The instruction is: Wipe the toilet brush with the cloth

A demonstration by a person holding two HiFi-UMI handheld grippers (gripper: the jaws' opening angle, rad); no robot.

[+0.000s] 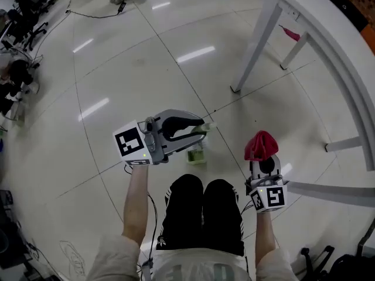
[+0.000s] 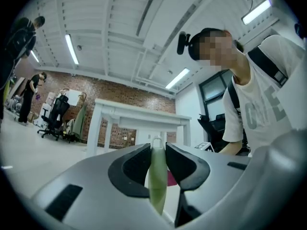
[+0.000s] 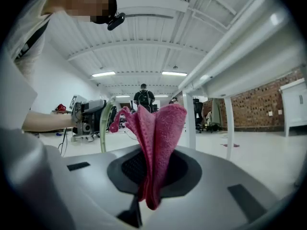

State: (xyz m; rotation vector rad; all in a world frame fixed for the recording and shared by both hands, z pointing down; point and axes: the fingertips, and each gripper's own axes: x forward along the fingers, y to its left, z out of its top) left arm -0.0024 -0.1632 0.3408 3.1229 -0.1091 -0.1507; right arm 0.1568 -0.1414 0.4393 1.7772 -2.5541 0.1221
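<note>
My left gripper (image 1: pixel 205 129), mid-frame, is a grey shell with black jaw pads and a green status light. It carries a white marker cube (image 1: pixel 130 142) printed with black squares. The right gripper (image 1: pixel 263 164), lower right, matches it. A thin dark cable (image 1: pixel 153 215) hangs beneath the left one. I wear a white T-shirt (image 1: pixel 193 271) with grey lettering and black legwear (image 1: pixel 202 215).
</note>
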